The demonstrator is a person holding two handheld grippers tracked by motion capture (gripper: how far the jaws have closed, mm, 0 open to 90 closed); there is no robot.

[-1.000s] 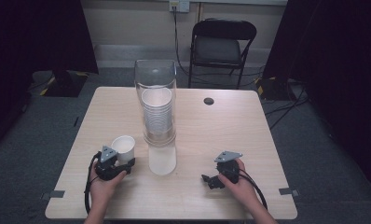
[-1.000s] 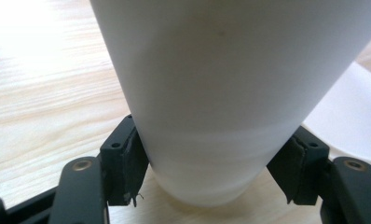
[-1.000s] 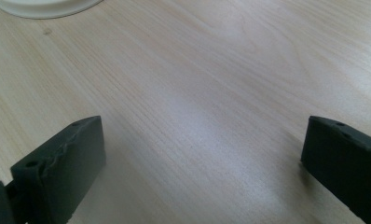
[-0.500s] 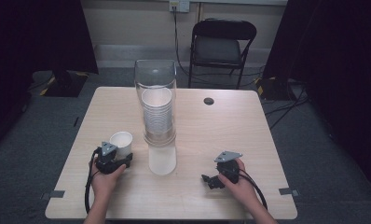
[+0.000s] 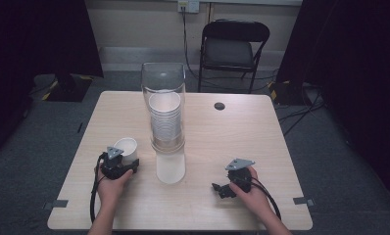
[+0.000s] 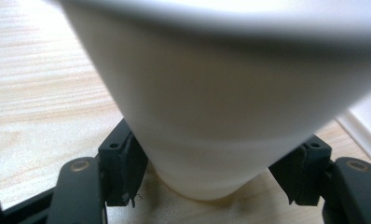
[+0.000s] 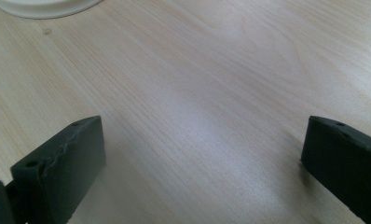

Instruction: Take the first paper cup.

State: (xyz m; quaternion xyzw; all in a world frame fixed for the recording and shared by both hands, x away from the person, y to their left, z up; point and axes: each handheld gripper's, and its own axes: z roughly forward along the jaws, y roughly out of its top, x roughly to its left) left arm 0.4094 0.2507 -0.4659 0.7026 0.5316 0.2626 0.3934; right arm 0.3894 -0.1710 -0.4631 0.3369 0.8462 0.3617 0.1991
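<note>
On the table [image 5: 261, 147], front left: white cup [image 5: 126, 148] upright between the jaws of the left gripper [image 5: 126, 165] | jaws parted about its base, left one touching, right one apart | right gripper [image 5: 221, 188] front right, wide open, empty | cup dispenser [image 5: 166, 122] between them

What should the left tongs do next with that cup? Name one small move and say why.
Probably ease the left tongs back toward the person, off the white cup. The cup stands upright on the table, and in the left gripper view the right pad sits apart from its wall while the left is close or touching. That looks like a release, so a straight pull-back should avoid tipping it.
</note>
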